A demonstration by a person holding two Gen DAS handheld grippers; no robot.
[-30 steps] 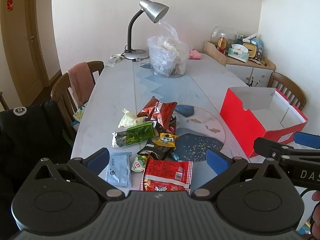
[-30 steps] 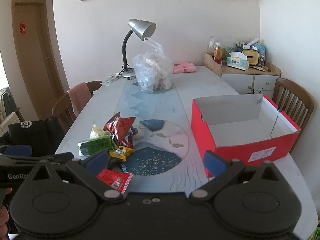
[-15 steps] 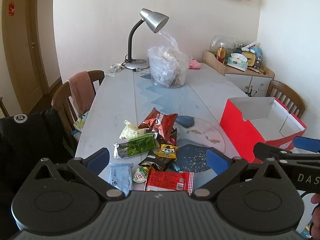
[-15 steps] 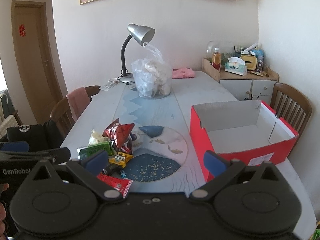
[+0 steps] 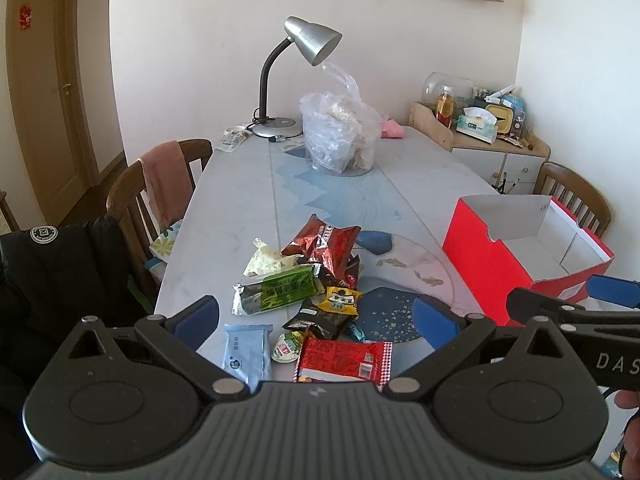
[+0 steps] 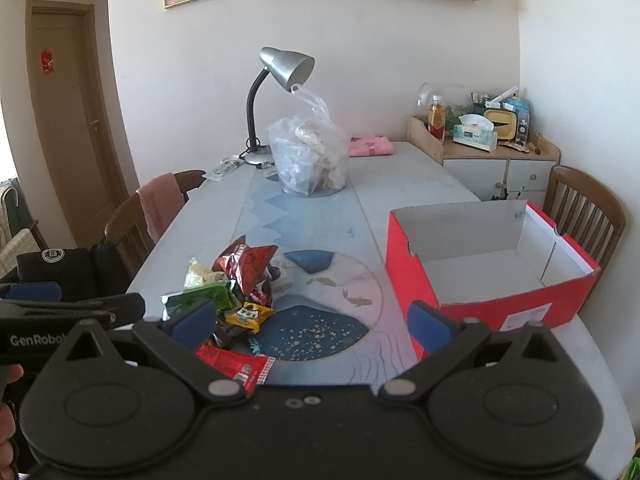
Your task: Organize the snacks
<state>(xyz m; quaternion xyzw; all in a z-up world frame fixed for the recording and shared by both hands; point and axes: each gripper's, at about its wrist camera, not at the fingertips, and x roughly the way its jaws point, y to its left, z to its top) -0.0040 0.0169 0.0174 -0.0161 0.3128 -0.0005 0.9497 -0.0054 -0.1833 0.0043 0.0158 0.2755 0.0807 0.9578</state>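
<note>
A pile of snack packets point(image 5: 316, 280) lies on the near left of the table: a green bar packet point(image 5: 280, 294), a dark red crinkled bag point(image 5: 326, 242), a yellow packet point(image 5: 340, 300), a pale blue sachet point(image 5: 246, 350) and a red packet point(image 5: 344, 360) at the front. The pile also shows in the right wrist view point(image 6: 240, 284). An open, empty red box point(image 6: 492, 268) stands to the right point(image 5: 520, 252). My left gripper point(image 5: 316, 316) is open and empty above the near edge of the pile. My right gripper point(image 6: 312, 316) is open and empty between pile and box.
A clear plastic bag of food point(image 5: 340, 136) and a grey desk lamp point(image 5: 300, 72) stand at the far end of the table point(image 5: 400, 184). Wooden chairs point(image 5: 156, 188) stand along the left side, one point(image 6: 584, 208) behind the box. A cabinet with clutter point(image 6: 492, 148) is at the back right.
Both grippers have pulled back and tilted upward, so the snacks and box sit lower in view and more wall shows. Both stay open and empty.
</note>
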